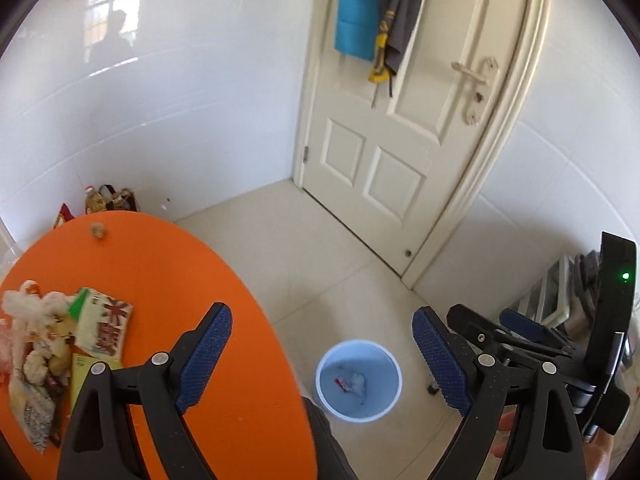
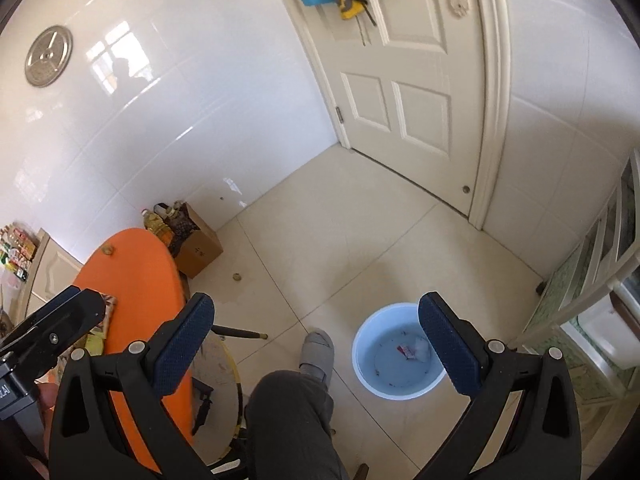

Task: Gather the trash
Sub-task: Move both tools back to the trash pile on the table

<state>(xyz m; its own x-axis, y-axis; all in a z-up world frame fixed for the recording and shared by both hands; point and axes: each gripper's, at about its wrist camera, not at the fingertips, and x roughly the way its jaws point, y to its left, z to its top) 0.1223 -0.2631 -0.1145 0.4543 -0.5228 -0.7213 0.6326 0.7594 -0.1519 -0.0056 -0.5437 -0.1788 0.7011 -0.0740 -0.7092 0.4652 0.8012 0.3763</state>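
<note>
A pile of trash [image 1: 40, 344] lies on the near left of the orange round table [image 1: 180, 272], with a flag-printed packet [image 1: 106, 328] beside it and a small brown lump [image 1: 98, 230] at the far edge. On the floor stands a light blue bin [image 1: 380, 360] holding a crumpled white and red scrap [image 1: 354, 383]. My left gripper [image 1: 322, 314] hangs open and empty, high over the table edge and the bin. My right gripper [image 2: 316, 303] is wide open and empty above the bin [image 2: 360, 344], where the scrap [image 2: 412, 350] shows. In the left wrist view the right gripper [image 1: 486, 316] is at the right.
A closed white door [image 1: 400, 140] with clothes hung on it faces me. A cardboard box [image 2: 198, 248] with oil bottles sits by the wall behind the table [image 2: 136, 272]. The person's leg [image 2: 296, 412] and grey slipper [image 2: 316, 352] are beside the bin. A cabinet [image 2: 600, 280] stands at the right.
</note>
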